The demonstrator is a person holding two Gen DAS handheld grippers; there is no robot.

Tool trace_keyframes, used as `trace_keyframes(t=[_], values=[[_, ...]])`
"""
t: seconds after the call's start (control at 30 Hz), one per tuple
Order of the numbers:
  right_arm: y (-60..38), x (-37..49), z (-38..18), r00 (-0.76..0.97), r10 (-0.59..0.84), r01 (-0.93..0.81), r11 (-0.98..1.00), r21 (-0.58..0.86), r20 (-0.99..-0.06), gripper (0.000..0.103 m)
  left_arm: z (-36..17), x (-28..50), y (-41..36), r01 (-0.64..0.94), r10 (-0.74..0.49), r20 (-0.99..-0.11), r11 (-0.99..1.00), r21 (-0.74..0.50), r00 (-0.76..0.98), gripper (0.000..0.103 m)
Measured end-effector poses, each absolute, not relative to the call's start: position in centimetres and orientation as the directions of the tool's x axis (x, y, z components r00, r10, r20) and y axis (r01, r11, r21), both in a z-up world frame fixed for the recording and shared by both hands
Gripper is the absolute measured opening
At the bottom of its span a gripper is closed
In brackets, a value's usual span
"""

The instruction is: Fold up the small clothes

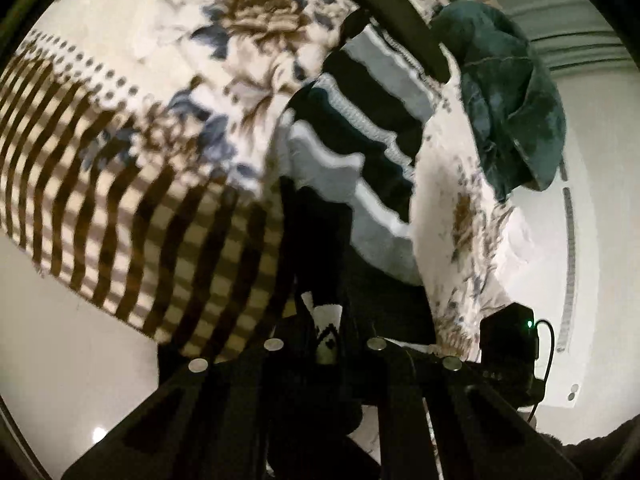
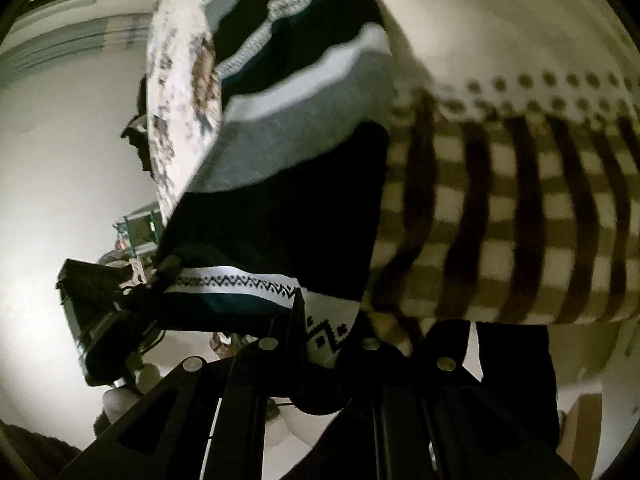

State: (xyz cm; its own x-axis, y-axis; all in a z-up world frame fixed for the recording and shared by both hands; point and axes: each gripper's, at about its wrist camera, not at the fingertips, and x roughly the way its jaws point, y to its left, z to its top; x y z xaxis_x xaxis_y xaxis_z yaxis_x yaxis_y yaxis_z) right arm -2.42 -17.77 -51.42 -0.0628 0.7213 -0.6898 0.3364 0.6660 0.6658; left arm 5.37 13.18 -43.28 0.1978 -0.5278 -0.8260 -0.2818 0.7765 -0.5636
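We are finding both the left gripper (image 1: 326, 334) and right gripper (image 2: 326, 338) with fingers clamping the striped garment (image 1: 360, 128) hem, lifting it off the bed (image 1: 120, 80); folding not yet visibly begun

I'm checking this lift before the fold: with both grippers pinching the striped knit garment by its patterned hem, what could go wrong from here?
1. The left gripper and right gripper each pinch only a narrow bit of the black, grey and white striped knit garment at its patterned hem, so a corner may slip free.
2. The garment hangs close to the floral and checked bed cover, so it could drag or bunch.
3. The dark teal crumpled cloth lies nearby and might be snagged.
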Motion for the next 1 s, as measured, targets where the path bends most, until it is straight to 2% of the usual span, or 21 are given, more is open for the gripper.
trace_keyframes(t=[0.17,0.2,0.27,0.3,0.43,0.47,0.5,0.87,1.0], values=[[-17.1,-2.9,-57.3,-0.137,0.724,0.418,0.661,0.623,-0.676,0.016,-47.5,4.1,13.7,-0.326,-0.500,-0.855,0.792,-0.516,0.139,0.008],[-16.9,-3.0,-58.6,-0.159,0.730,0.442,0.654,0.614,-0.664,0.018,-47.9,4.0,13.8,-0.334,-0.500,-0.856,0.790,-0.514,0.135,0.008],[-16.0,-2.9,-60.6,-0.178,0.739,0.472,0.644,0.602,-0.650,0.029,-48.5,4.0,14.0,-0.342,-0.497,-0.858,0.789,-0.510,0.132,0.008],[-15.9,-3.0,-61.0,-0.182,0.741,0.483,0.640,0.597,-0.647,0.030,-48.6,4.0,14.0,-0.341,-0.495,-0.858,0.790,-0.509,0.134,0.008],[-15.3,-3.4,-60.9,-0.193,0.745,0.473,0.641,0.605,-0.639,0.030,-48.0,3.9,14.1,-0.331,-0.498,-0.857,0.792,-0.512,0.134,0.008],[-15.3,-3.5,-60.6,-0.187,0.745,0.466,0.641,0.610,-0.641,0.026,-47.8,3.9,14.1,-0.332,-0.498,-0.857,0.792,-0.512,0.134,0.008],[-15.4,-3.6,-60.1,-0.181,0.738,0.457,0.649,0.609,-0.651,0.011,-47.7,4.0,14.1,-0.336,-0.499,-0.856,0.790,-0.514,0.136,0.008],[-17.5,-2.9,-51.3,-0.097,0.724,0.299,0.675,0.674,-0.682,0.009,-43.7,4.7,13.8,-0.323,-0.516,-0.836,0.772,-0.548,0.188,0.008],[-16.5,-2.9,-53.2,-0.153,0.725,0.317,0.680,0.661,-0.672,0.014,-44.0,4.9,13.6,-0.327,-0.514,-0.839,0.773,-0.544,0.179,0.008]])
